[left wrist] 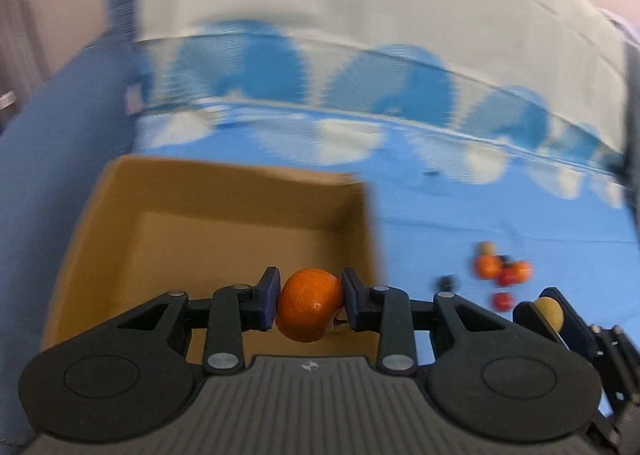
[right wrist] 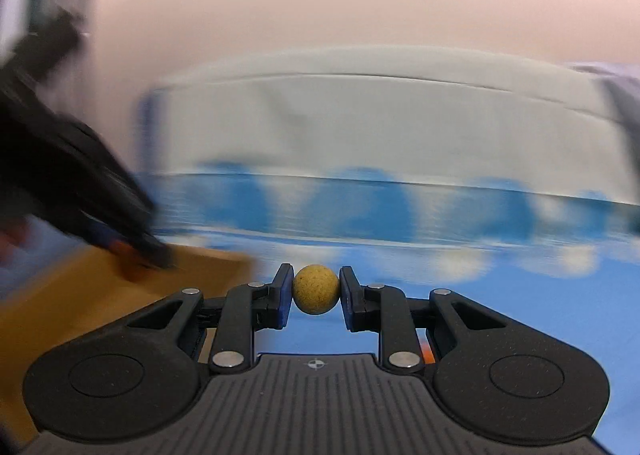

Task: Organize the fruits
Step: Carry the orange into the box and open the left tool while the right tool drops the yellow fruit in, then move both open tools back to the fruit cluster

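Left gripper (left wrist: 309, 303) fingers clamped an orange (left wrist: 309, 305) over the open box (left wrist: 248, 183); right gripper (right wrist: 316, 295) fingers pinched a yellow ball fruit (right wrist: 316, 294) above the blue table (right wrist: 500, 295). Best: lower inside the walls, then release, so it wouldn't bounce. Loose fruits (left wrist: 502, 273) lay right of the box.

Left tool (left wrist: 310, 305): pointing forward, fingers closing on both sides of an orange fruit (left wrist: 308, 303).
Right tool (right wrist: 316, 295): level, fingers pinching a small yellow ball (right wrist: 316, 294).
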`<state>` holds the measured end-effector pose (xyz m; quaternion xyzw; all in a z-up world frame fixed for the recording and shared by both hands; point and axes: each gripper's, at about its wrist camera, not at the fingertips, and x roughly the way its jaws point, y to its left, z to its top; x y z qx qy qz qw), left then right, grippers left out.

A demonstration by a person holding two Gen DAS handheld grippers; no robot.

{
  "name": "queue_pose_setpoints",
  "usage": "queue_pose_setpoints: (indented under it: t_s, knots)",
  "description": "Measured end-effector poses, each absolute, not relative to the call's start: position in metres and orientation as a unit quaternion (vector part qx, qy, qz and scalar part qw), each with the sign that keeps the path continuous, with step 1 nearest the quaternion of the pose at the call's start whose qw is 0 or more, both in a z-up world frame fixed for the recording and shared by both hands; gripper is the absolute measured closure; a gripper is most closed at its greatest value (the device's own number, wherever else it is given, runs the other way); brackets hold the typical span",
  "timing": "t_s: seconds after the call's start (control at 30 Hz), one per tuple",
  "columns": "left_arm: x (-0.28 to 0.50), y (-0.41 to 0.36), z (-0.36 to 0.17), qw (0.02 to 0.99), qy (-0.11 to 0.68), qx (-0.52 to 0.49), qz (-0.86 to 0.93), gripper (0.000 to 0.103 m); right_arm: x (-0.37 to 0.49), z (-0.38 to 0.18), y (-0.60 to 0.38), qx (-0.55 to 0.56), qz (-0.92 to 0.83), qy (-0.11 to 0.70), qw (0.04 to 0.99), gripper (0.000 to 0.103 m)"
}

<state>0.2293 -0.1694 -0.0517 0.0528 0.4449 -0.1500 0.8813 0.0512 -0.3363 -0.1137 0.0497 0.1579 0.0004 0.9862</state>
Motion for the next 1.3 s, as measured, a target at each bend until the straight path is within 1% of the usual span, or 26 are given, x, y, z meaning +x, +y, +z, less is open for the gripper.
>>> queue_pose_setpoints:
  t_s: [0.13,0.27,0.37,0.53,0.67,0.7,0.73,0.77,0.8,0.87,0.9,0.93,1.0,1.03,1.17,1.23,1.3]
  knots:
    - [0.24,-0.108,-0.068,0.879,0.465,0.043,-0.099,0.066,0.071,-0.116,-0.284,0.017,0.071,0.197,0.978,0.077]
    - [0.244,-0.065,-0.093,0.869,0.488,0.047,-0.072,0.066,0.089,-0.14,-0.248,-0.023,0.089,0.257,0.962,0.077]
    - [0.247,-0.055,-0.113,0.859,0.504,0.054,-0.066,0.066,0.095,-0.158,-0.231,-0.048,0.088,0.288,0.952,0.077]
    - [0.251,-0.048,-0.132,0.853,0.515,0.063,-0.061,0.066,0.104,-0.17,-0.22,-0.068,0.084,0.302,0.947,0.077]
    - [0.251,-0.051,-0.14,0.856,0.507,0.066,-0.072,0.065,0.111,-0.173,-0.223,-0.058,0.088,0.312,0.944,0.076]
    - [0.249,-0.051,-0.138,0.86,0.5,0.058,-0.082,0.061,0.11,-0.173,-0.223,-0.058,0.089,0.306,0.946,0.066]
    - [0.247,-0.051,-0.133,0.865,0.49,0.047,-0.094,0.039,0.108,-0.171,-0.224,-0.063,0.082,0.293,0.951,0.04]
    - [0.246,-0.051,-0.127,0.871,0.48,0.039,-0.097,0.01,0.106,-0.168,-0.224,-0.069,0.069,0.276,0.956,0.028]
    - [0.242,-0.051,-0.12,0.881,0.463,0.034,-0.094,0.001,0.104,-0.166,-0.225,-0.072,0.06,0.26,0.961,0.018]
    - [0.233,-0.054,-0.103,0.902,0.42,0.04,-0.095,0.0,0.095,-0.156,-0.232,-0.061,0.057,0.242,0.967,0.017]
    - [0.229,-0.057,-0.095,0.904,0.412,0.051,-0.104,0.0,0.089,-0.15,-0.239,-0.048,0.052,0.236,0.969,0.015]
    - [0.225,-0.061,-0.088,0.905,0.407,0.059,-0.108,0.0,0.084,-0.145,-0.246,-0.036,0.045,0.23,0.971,0.009]
    - [0.214,-0.068,-0.073,0.911,0.39,0.063,-0.119,0.0,0.066,-0.135,-0.266,-0.013,0.017,0.214,0.977,0.003]
    - [0.206,-0.075,-0.064,0.915,0.378,0.062,-0.13,0.0,0.056,-0.132,-0.277,-0.003,-0.001,0.208,0.978,0.002]
    - [0.173,-0.115,-0.035,0.916,0.355,0.039,-0.182,0.0,0.008,-0.124,-0.341,0.042,-0.101,0.205,0.973,0.001]
    - [0.161,-0.148,-0.033,0.905,0.367,0.027,-0.213,0.0,-0.005,-0.129,-0.381,0.057,-0.155,0.211,0.963,0.001]
    - [0.151,-0.189,-0.042,0.891,0.388,0.023,-0.233,0.0,-0.006,-0.138,-0.428,0.066,-0.216,0.225,0.948,0.001]
